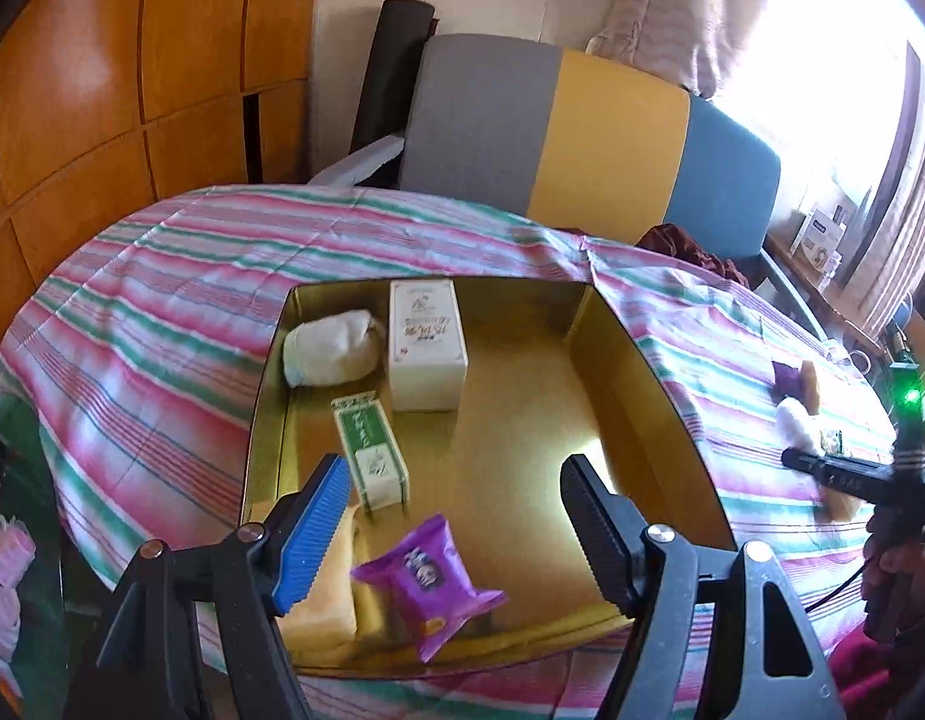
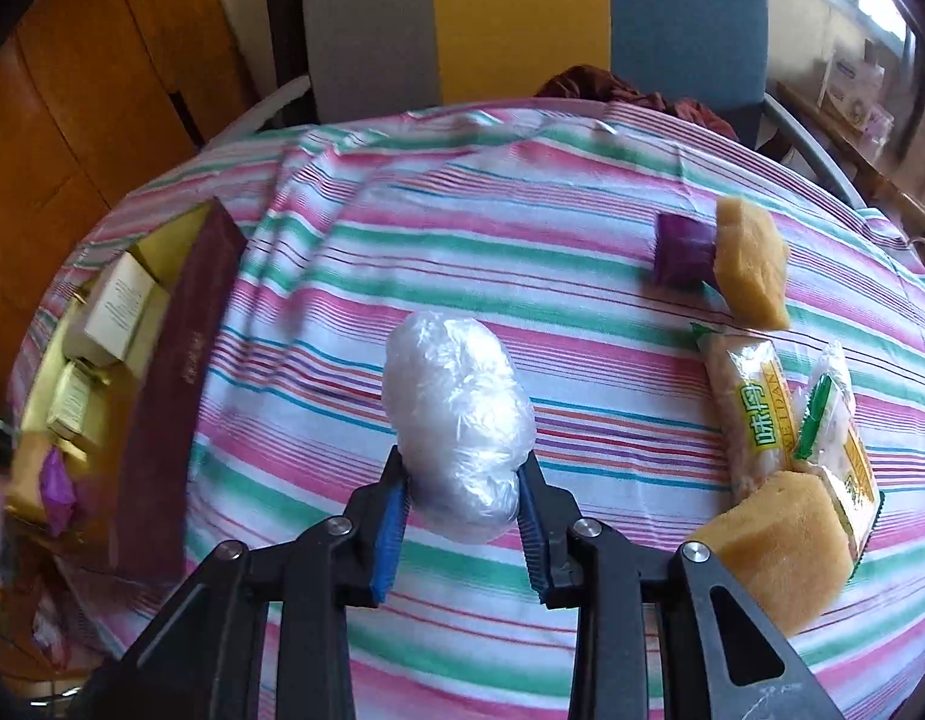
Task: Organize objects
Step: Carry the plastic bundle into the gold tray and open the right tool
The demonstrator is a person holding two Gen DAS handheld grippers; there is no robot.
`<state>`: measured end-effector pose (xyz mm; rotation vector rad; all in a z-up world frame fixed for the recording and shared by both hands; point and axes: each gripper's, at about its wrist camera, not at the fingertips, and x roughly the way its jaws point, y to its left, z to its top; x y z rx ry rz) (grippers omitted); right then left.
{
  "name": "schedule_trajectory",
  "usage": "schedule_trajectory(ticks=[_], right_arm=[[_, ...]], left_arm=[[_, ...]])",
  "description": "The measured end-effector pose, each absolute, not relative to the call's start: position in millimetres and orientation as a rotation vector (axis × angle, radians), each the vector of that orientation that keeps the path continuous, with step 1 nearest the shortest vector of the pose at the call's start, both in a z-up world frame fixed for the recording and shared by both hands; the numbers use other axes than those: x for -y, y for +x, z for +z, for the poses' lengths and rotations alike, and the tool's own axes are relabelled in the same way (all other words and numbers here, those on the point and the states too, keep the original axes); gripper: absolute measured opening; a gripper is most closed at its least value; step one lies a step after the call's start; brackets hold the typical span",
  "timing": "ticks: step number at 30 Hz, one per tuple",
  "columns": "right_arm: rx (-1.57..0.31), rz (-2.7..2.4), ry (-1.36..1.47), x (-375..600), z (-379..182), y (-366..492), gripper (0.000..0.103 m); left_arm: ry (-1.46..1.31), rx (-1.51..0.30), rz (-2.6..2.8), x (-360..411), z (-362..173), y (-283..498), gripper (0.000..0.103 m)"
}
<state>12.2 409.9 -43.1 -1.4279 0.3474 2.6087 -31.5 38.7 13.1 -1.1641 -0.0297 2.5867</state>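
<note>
The left claw (image 1: 456,516) is wide open and holds nothing. Just below it, between its two fingers, a purple snack pack (image 1: 429,579) lies in the gold box (image 1: 648,396). Ahead of the claw in the box are a green and white box (image 1: 371,450), a tall white box (image 1: 426,354) and a white bundle (image 1: 330,354). A yellow sponge (image 1: 327,594) sits just under the claw's left finger. The right claw (image 2: 462,516) is squeezed shut on a white plastic-wrapped bundle (image 2: 456,420), which it has by the near end, over the striped table (image 2: 522,240). To the right of this claw lie a big yellow sponge (image 2: 774,552), two snack bags (image 2: 756,414), and farther ahead a purple pack (image 2: 681,249) touching another sponge (image 2: 753,261). What could go wrong, I think: the bundle is soft and slippery, and only its end is pinched, so it may slide out on the way to the box. It could also bump the dark red side of the box (image 2: 174,396) if carried too low. The left view shows the inside of the box well. The right view shows the things not yet put away, which look tiny and far off in the left view.
</note>
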Motion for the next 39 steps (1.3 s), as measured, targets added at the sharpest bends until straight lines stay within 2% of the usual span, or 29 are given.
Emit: schedule_trajectory(ticks=[12,16,27,29,33,34,37,39], right_arm=[[-0.330,2.891,-1.435,-304.0,7.1,-11.2,0.034],[-0.399,2.962,-1.520,-265.0,8.1,-27.9,0.034],[-0.306,2.856,-1.828,-168.4,-41.7,-97.1,0.034],[-0.304,2.819,-1.835,-156.7,-49.9,-111.6,0.035],[-0.366,2.803,-1.907,-138.6,-66.4,-129.3,0.038],[-0.397,2.810,-1.926,-135.9,-68.4,-131.3,0.042],[-0.440,2.845,-1.912,-135.8,-67.5,-125.3,0.066],[-0.431,2.867,-1.882,-139.8,-62.6,-118.1,0.069]], left_arm=[[-1.188,0.071,2.650,-13.5,12.9,-24.3,0.072],[-1.209,0.058,2.673,-6.2,10.2,-23.2,0.072],[-1.301,0.177,2.666,24.7,-9.0,-30.1,0.072],[-1.315,0.202,2.663,32.0,-13.4,-29.9,0.067],[-1.331,0.228,2.658,40.9,-19.0,-29.1,0.066],[-1.330,0.235,2.660,43.1,-19.6,-29.3,0.066],[-1.328,0.242,2.670,46.2,-20.3,-30.5,0.066],[-1.330,0.235,2.674,46.1,-21.4,-31.6,0.066]])
